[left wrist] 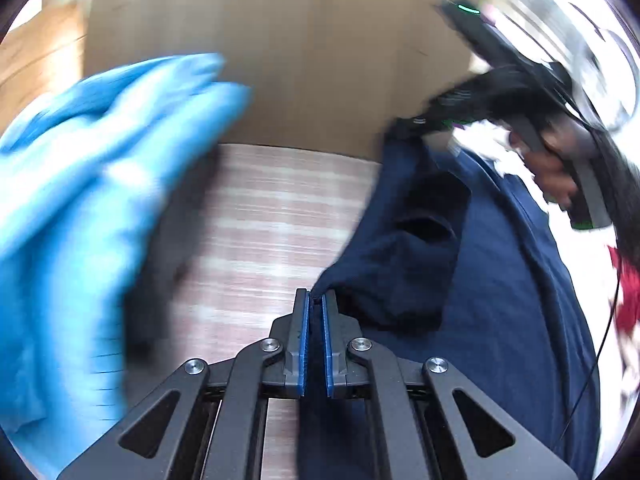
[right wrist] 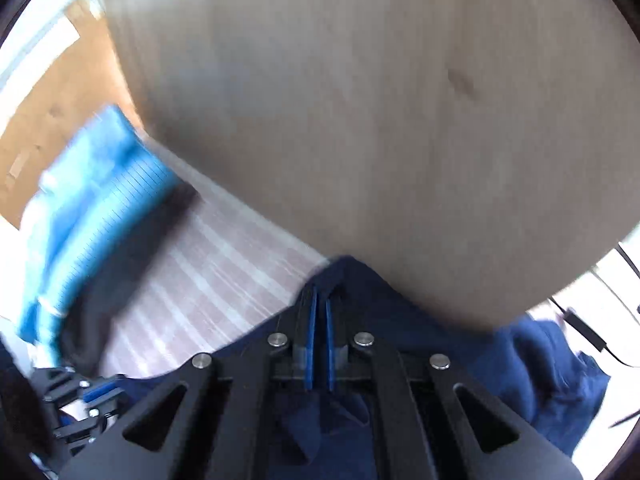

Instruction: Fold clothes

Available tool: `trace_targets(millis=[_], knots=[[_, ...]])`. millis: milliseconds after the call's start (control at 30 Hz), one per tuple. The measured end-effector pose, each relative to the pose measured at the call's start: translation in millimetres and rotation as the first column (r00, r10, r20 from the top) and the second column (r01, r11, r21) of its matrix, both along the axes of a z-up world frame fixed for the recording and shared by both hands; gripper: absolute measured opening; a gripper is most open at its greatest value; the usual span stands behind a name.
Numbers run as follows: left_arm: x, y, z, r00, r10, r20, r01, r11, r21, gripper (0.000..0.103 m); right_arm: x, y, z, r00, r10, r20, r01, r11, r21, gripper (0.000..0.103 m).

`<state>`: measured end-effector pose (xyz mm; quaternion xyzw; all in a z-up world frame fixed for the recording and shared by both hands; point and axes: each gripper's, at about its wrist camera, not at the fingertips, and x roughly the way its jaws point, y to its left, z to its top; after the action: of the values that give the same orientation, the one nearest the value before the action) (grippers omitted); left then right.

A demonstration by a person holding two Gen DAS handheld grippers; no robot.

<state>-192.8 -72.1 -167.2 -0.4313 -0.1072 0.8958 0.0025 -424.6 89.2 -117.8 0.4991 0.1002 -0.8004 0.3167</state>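
A navy blue garment point(left wrist: 500, 280) is held up between both grippers over a striped pink-and-white surface point(left wrist: 272, 220). My left gripper point(left wrist: 316, 296) is shut on an edge of the navy garment. In the left wrist view the right gripper point(left wrist: 440, 120) shows at the upper right, gripping the garment's far edge, with a hand on its handle. In the right wrist view my right gripper point(right wrist: 320, 296) is shut on the navy garment point(right wrist: 540, 360), which hangs below and to the right. The left gripper point(right wrist: 96, 396) shows at the lower left there.
A light blue garment point(left wrist: 100, 200) lies crumpled at the left on the striped surface, also in the right wrist view point(right wrist: 100, 200). A tan wooden panel point(left wrist: 280, 48) stands behind. Red fabric point(left wrist: 628, 296) and a black cable point(left wrist: 600, 360) are at the right edge.
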Motion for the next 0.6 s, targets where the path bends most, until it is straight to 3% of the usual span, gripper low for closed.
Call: trace_targets(millis=[33,67,133,167,200,300,400,600], knots=[[-1,-2,-3,1.000,0.009,0.024,-0.009,1.000,-0.007,0.010,0,-9,-2,1.000,0.013,-0.019,-0.012,0.999,0.047,0.010],[-2,1,-6,0.999,0.003,0.048,-0.001,0.999,-0.035,0.010,0,-15,-4,0.999,0.022,-0.034,-0.019,0.995,0.095,0.023],[-2,6,-8,0.997,-0.008,0.077,0.014,0.997,-0.080,0.009,4,-19,-7,0.998,0.027,-0.055,-0.016,0.981,0.193,0.035],[1,8,-2,0.998,-0.014,0.062,0.020,0.996,-0.086,0.011,8,-18,-6,0.998,0.030,-0.062,-0.016,0.977,0.214,0.035],[5,8,4,0.999,-0.015,0.044,0.019,0.996,-0.091,0.018,14,-9,0,0.998,0.026,-0.062,-0.014,0.983,0.183,0.035],[14,12,26,0.999,-0.030,-0.009,0.030,0.997,-0.069,0.025,28,24,14,0.999,-0.010,-0.035,0.013,0.997,0.072,0.035],[10,31,32,0.993,-0.114,-0.018,0.114,0.993,-0.025,0.029,35,33,9,0.999,0.018,0.032,-0.019,1.000,0.025,0.037],[-19,70,16,0.975,-0.221,0.018,0.222,0.973,-0.064,0.029,37,10,-24,0.996,0.077,0.045,-0.083,0.988,0.131,0.037]])
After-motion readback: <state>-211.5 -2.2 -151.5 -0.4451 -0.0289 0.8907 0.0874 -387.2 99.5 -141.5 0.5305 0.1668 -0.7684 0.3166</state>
